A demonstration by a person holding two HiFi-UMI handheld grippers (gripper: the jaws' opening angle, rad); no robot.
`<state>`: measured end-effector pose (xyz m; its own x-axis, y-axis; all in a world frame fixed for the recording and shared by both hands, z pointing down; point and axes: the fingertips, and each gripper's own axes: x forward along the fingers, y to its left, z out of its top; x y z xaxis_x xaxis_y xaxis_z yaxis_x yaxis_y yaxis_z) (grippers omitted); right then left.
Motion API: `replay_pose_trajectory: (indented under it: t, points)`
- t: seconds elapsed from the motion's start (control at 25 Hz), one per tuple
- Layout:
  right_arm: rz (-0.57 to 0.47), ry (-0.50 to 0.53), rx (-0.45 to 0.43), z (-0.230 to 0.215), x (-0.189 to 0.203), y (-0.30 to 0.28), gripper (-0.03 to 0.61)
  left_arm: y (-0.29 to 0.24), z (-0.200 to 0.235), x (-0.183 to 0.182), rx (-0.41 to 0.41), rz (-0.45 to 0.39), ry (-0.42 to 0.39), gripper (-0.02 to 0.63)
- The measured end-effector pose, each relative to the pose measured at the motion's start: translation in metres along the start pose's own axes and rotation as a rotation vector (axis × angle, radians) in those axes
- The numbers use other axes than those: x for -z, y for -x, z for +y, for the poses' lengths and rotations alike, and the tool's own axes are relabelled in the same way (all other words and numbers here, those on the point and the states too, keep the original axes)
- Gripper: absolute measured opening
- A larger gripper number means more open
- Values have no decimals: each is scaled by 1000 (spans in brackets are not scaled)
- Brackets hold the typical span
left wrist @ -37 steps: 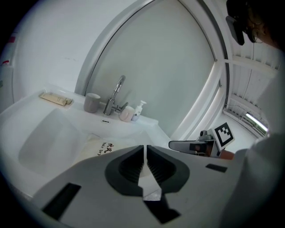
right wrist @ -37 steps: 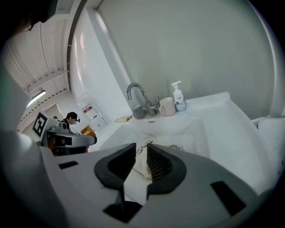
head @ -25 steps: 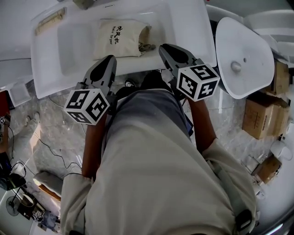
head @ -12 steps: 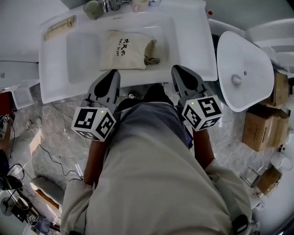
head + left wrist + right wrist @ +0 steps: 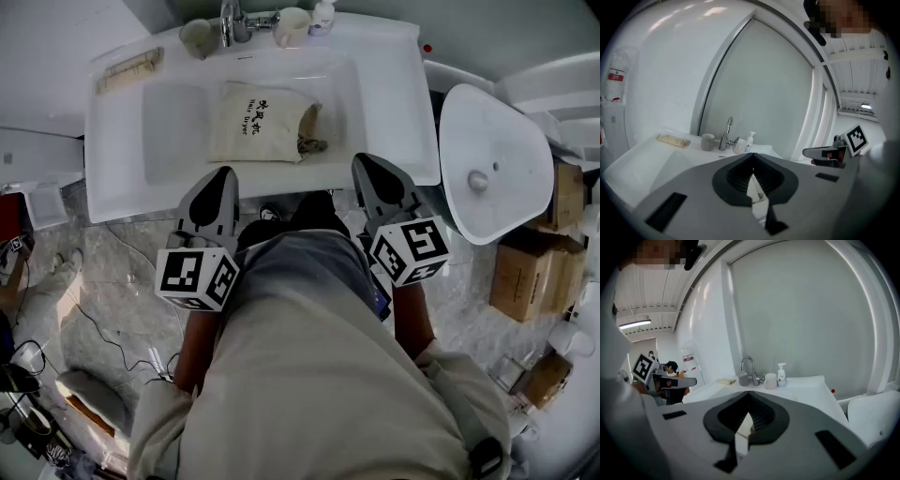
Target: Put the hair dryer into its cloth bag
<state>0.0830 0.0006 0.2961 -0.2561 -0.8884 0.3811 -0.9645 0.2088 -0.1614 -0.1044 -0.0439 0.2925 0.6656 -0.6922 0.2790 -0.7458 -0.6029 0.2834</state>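
The beige cloth bag (image 5: 258,122), printed with dark lettering, lies in the white sink basin (image 5: 173,127); it bulges, and a dark cord end (image 5: 313,143) shows at its right mouth. The hair dryer itself is not visible. My left gripper (image 5: 223,174) hovers at the basin's front edge, just below the bag, shut and empty. My right gripper (image 5: 365,162) hangs at the front edge, right of the bag, also shut and empty. In the left gripper view the left gripper (image 5: 753,157) has its jaws together, and in the right gripper view so does the right gripper (image 5: 749,393).
A faucet (image 5: 228,19), two cups (image 5: 197,37) (image 5: 291,23) and a soap bottle (image 5: 325,11) stand along the sink's back. A wrapped item (image 5: 129,70) lies at back left. A toilet (image 5: 492,141) stands right of the sink, cardboard boxes (image 5: 530,272) beyond.
Both grippers have drawn back from over the basin to its front edge and lifted. The bag has stayed where it was in the basin.
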Motion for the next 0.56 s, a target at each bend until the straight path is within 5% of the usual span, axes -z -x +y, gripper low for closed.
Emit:
replay_pose_trajectory:
  t: [0.56]
  points:
    - [59,5,34,-6,8,2,8,-8,-1,8,63,-6,138,7]
